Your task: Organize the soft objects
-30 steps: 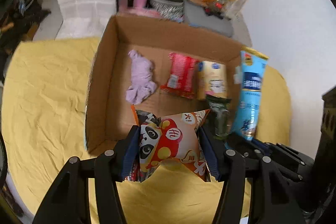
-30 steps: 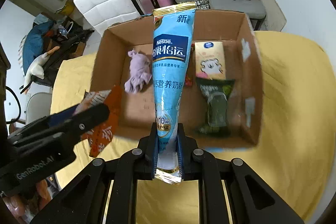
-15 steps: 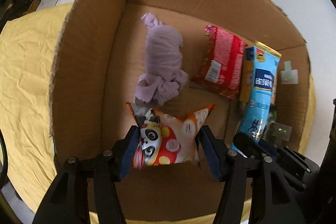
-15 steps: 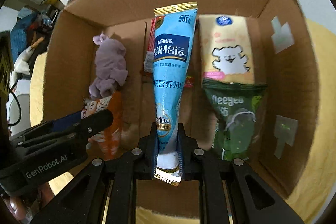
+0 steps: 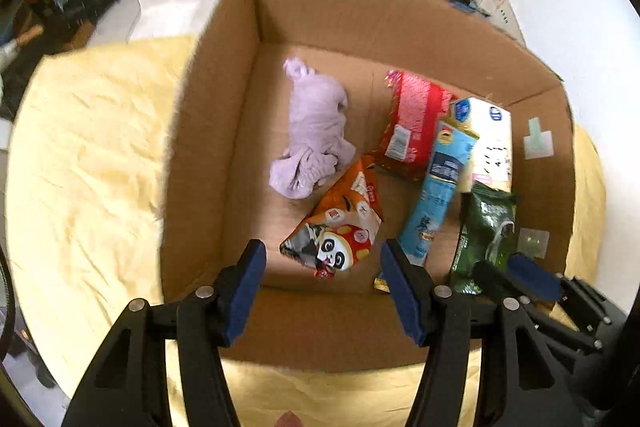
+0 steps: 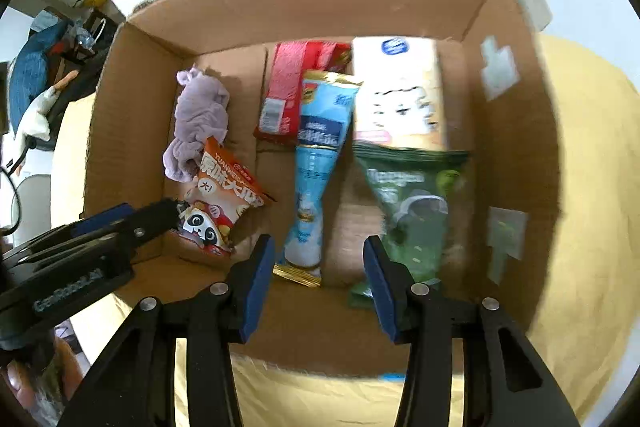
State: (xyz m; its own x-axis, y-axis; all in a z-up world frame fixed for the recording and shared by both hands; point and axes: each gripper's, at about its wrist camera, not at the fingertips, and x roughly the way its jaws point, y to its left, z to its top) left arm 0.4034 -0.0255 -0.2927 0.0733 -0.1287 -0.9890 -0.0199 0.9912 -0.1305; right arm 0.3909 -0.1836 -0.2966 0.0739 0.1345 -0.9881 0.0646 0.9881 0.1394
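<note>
With both grippers spread and empty over the box (image 5: 224, 131), the panda bag (image 5: 340, 223) lies just ahead of the left gripper (image 5: 322, 291), the blue pouch (image 6: 316, 167) lengthwise ahead of the right gripper (image 6: 318, 279).

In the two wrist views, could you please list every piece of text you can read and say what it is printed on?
"GenRobot.AI": on the left gripper body, right wrist view.
"YUANWEIDA…", then large Chinese characters, partly legible: on the panda snack bag.
Blue pouch, green bag, red packet, cream pack: print too blurred.
</note>
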